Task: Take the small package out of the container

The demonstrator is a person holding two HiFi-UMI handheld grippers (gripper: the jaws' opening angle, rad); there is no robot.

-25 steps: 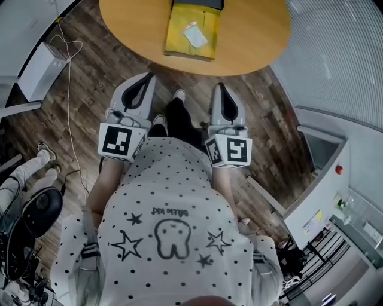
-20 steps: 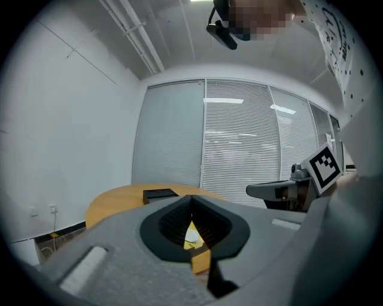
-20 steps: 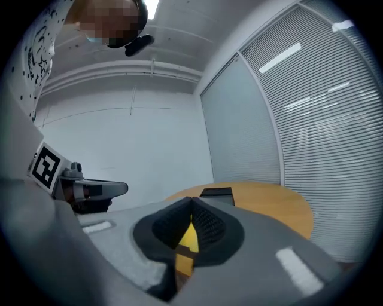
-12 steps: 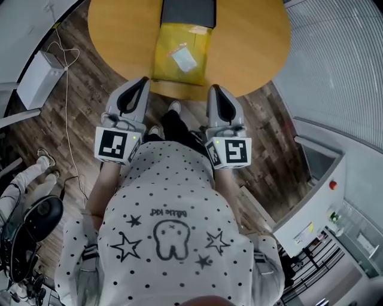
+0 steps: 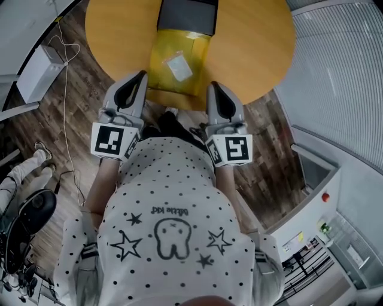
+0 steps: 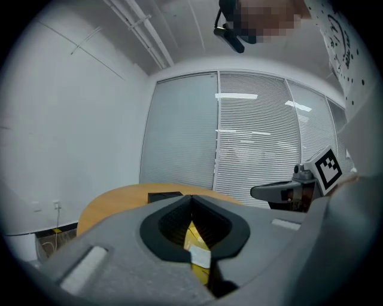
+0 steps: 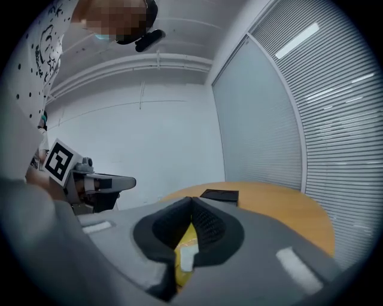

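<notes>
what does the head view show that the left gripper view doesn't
Only the head view: the wood floor, the white box with its cable, the dotted shirt. Only the left gripper view: the ceiling and the camera on the person's head. Both: the round table, yellow mailer, dark box, blinds, left gripper and right gripper.

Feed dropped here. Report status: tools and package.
Left tool shut, empty. Right tool shut, empty; both at the table near edge. Small package lies on yellow mailer, untouched. Nothing seen between.
</notes>
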